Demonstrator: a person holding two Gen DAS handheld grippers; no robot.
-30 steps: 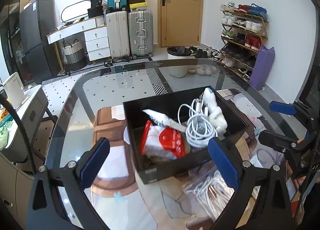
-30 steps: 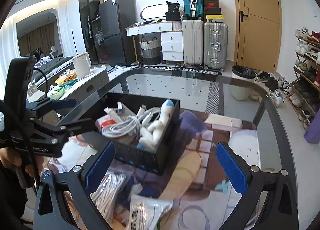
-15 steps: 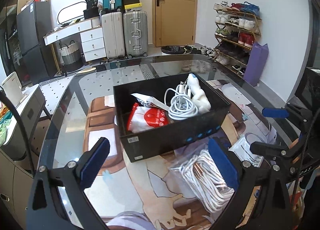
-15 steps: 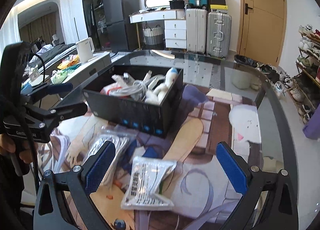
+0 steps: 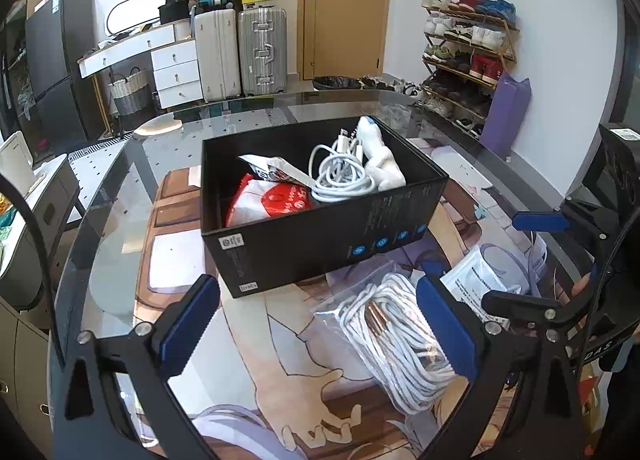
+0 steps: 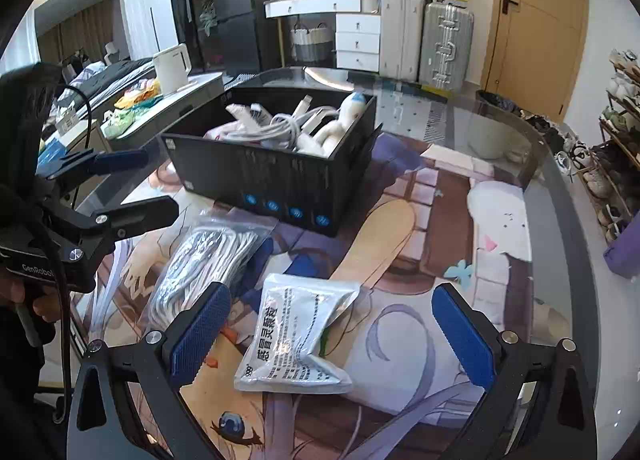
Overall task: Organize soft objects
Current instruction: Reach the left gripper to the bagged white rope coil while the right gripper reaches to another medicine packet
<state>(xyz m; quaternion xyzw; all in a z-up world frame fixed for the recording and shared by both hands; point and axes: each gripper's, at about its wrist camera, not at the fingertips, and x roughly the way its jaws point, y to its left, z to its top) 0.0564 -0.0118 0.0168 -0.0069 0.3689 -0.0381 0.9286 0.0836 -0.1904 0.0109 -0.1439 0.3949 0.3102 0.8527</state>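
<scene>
A rectangular black cardboard box with a row of round blue marks on its long side stands open on the glass tabletop, which lies over a printed cartoon mat. Inside the box lie a coiled white charging cable, a soft white plush figure against the far wall, and a crinkled red-and-white plastic pouch.

Just in front of the box, on the mat, rests a clear plastic bag of looped white cord with coppery ends showing through the film. Just beside it lies a flat white foil-like sachet printed with dark text, puffed and creased at its edges.

The left gripper hangs above the bag of cord, its blue ribbed pads spread wide apart and holding nothing. The right gripper hovers over the sachet, its jaws likewise wide apart and empty; the sachet sits between the pads in this view, whether touched cannot be told. A hand grips the left tool's handle at the edge of the right wrist view.
</scene>
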